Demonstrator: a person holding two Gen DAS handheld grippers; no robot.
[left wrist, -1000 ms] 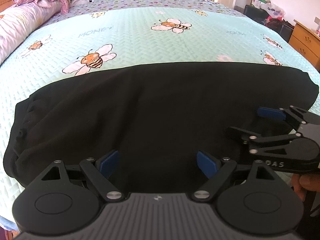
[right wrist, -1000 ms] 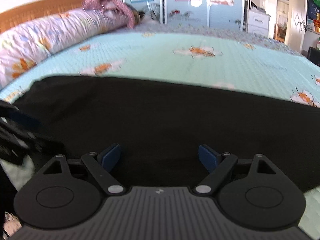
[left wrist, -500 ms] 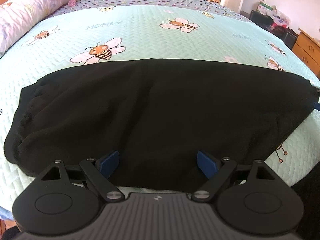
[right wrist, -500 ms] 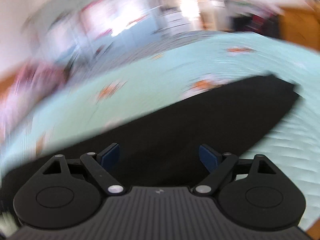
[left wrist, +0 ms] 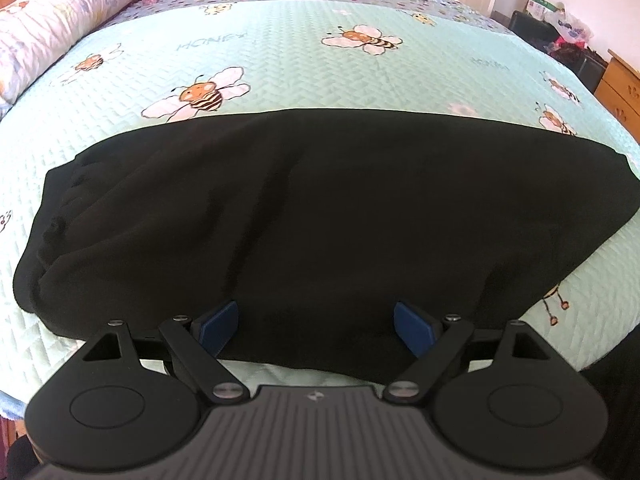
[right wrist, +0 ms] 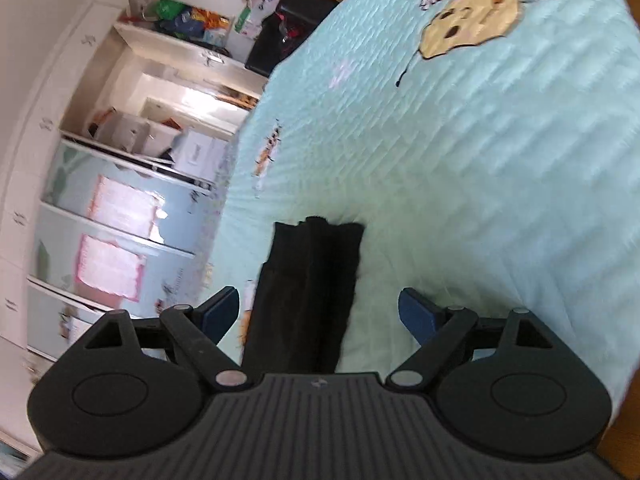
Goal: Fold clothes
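left gripper (left wrist: 316, 326) agape; right gripper (right wrist: 318, 314) agape | black garment (left wrist: 320, 220) flat on bee-print bedspread (left wrist: 304, 68)

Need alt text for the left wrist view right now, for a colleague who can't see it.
A black garment lies spread flat across a mint green bedspread printed with cartoon bees. The left tongs are open at its near edge, holding nothing. A rolled floral quilt lies along the bed's far left.
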